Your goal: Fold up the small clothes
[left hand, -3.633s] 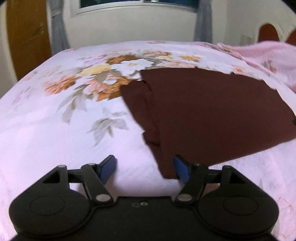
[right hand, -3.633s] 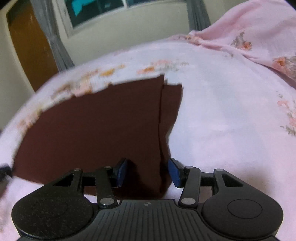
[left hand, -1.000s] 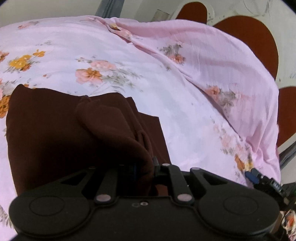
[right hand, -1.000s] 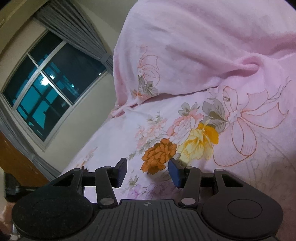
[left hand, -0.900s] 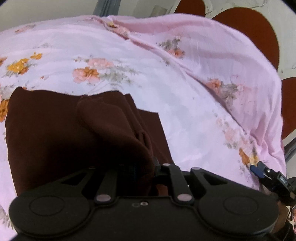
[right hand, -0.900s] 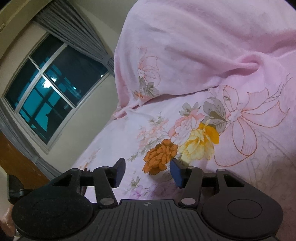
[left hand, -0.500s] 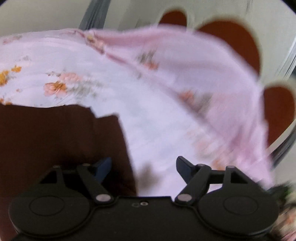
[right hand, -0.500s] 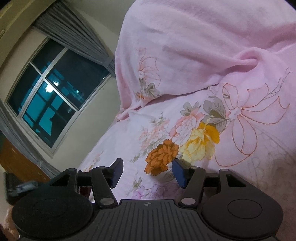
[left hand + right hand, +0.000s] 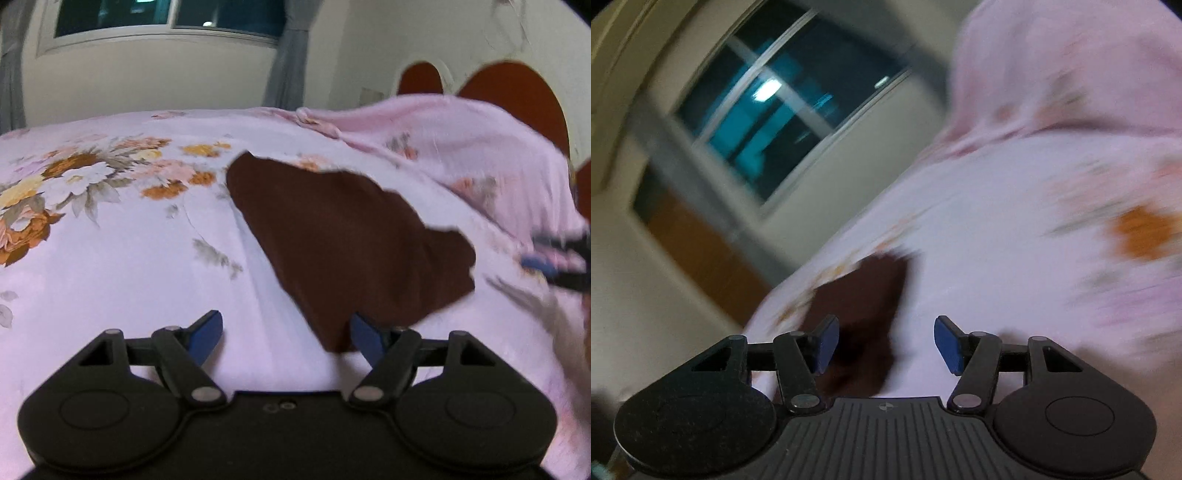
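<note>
As it lies folded on the floral pink bedsheet point(image 9: 110, 266), we judge the dark brown soft cloth garment point(image 9: 343, 240) light and limp; both hand-held grippers point(image 9: 286, 332) point(image 9: 884, 341) stand released, so we'd pinch its near corner.

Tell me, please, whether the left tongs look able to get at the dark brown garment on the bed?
Probably yes: the left tongs are open, and the dark brown garment lies uncovered just ahead.

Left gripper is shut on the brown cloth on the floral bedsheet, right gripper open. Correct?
No. The left gripper is open and grips nothing; the brown cloth lies loose on the floral bedsheet, per the left wrist view. The right gripper is open.
</note>
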A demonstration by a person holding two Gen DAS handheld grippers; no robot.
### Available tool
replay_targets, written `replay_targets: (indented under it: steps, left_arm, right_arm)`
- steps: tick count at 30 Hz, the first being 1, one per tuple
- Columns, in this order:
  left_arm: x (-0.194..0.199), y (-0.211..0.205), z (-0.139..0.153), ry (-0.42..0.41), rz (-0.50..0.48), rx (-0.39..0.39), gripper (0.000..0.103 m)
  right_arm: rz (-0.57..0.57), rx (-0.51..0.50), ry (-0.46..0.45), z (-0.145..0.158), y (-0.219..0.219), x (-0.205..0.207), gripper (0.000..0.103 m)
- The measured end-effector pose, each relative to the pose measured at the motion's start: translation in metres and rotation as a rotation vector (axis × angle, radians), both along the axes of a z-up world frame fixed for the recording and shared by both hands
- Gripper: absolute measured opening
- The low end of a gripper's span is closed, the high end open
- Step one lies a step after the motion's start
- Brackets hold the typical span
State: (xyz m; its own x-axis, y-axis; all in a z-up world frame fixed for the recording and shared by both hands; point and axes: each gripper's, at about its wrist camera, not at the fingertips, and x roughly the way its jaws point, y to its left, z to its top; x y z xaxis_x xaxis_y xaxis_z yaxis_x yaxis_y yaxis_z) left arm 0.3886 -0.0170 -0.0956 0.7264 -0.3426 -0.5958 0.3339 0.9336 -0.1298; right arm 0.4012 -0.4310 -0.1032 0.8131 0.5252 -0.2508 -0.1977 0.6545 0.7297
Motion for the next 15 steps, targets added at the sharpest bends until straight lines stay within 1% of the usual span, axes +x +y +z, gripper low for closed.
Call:
replay_targets:
  steps: [2,3,5,7,9,10,12,15]
  left_arm:
    - [-0.001,-0.004,-0.004,-0.002,-0.010,0.009,0.076]
    - [0.000,-0.008,-0.005,-0.008,-0.019,0.012,0.076]
    - [-0.001,-0.009,-0.009,-0.010,-0.017,0.026,0.075]
    - [-0.006,-0.010,-0.012,-0.035,-0.039,0.030,0.077]
    - [-0.004,-0.013,-0.015,-0.039,-0.029,0.047,0.075]
    - [-0.002,-0.013,-0.017,-0.045,-0.008,0.060,0.075]
    - [0.000,-0.012,-0.020,-0.052,0.005,0.052,0.077]
    - [0.001,-0.017,-0.021,-0.060,0.011,0.047,0.075]
  right_arm:
    - [0.058,0.018,0.018,0.005,0.028,0.017,0.058]
    - [0.081,0.017,0.045,0.007,0.040,0.027,0.058]
    - [0.075,0.014,0.098,0.007,0.055,0.037,0.058]
    - [0.069,0.020,0.142,0.005,0.061,0.042,0.058]
    - [0.081,0.067,0.166,-0.002,0.062,0.045,0.058]
    - [0.084,0.083,0.180,-0.005,0.065,0.047,0.058]
    - [0.088,0.131,0.211,-0.012,0.067,0.048,0.058]
    - [0.081,0.173,0.251,-0.020,0.073,0.052,0.058]
